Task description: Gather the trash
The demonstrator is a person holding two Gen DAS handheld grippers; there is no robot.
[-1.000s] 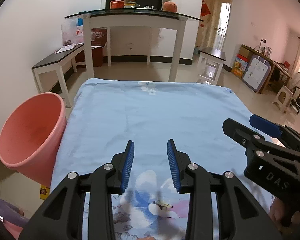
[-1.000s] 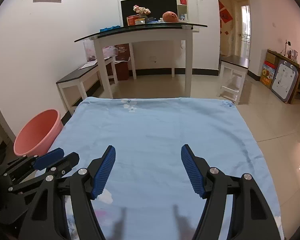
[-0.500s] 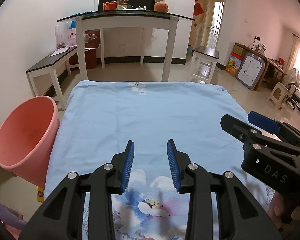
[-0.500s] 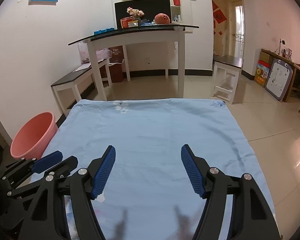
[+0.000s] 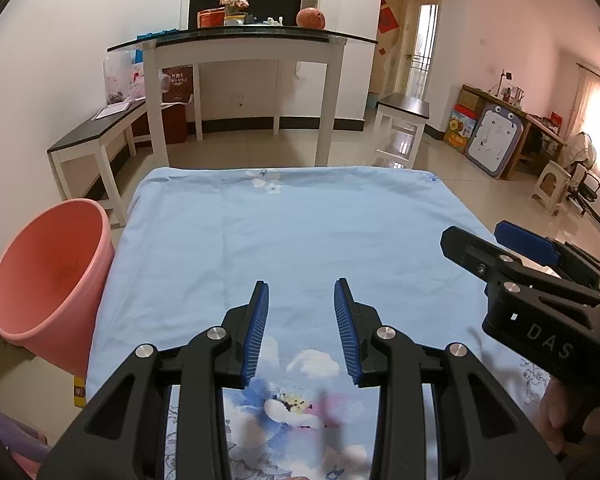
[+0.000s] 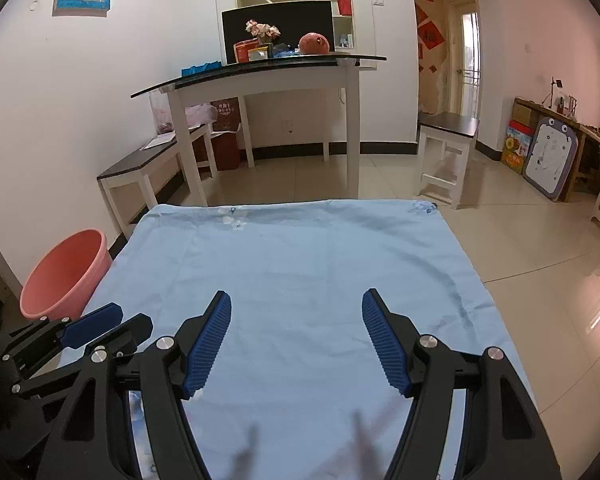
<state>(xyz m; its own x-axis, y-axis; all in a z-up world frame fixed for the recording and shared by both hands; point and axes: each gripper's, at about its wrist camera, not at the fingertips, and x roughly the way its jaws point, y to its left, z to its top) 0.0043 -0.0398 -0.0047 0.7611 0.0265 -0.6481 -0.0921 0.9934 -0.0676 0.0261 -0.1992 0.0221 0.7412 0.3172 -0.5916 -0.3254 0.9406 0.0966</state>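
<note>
Left gripper (image 5: 300,320): jaws part-open, empty.
Right gripper (image 6: 296,338): wide open, empty.
Risk: no trash visible beside bucket (image 5: 48,280); grabbing the cloth (image 5: 300,232) instead.

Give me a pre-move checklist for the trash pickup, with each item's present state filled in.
1. Left hand-held gripper open and holding nothing: ok.
2. Right hand-held gripper open and holding nothing: ok.
3. Pink bucket beside the cloth's left edge, mouth unobstructed: ok.
4. Trash visible on the blue cloth: not ok, none in either view.
5. Grippers apart from each other: ok.
6. Bucket contents: cannot tell.
</note>
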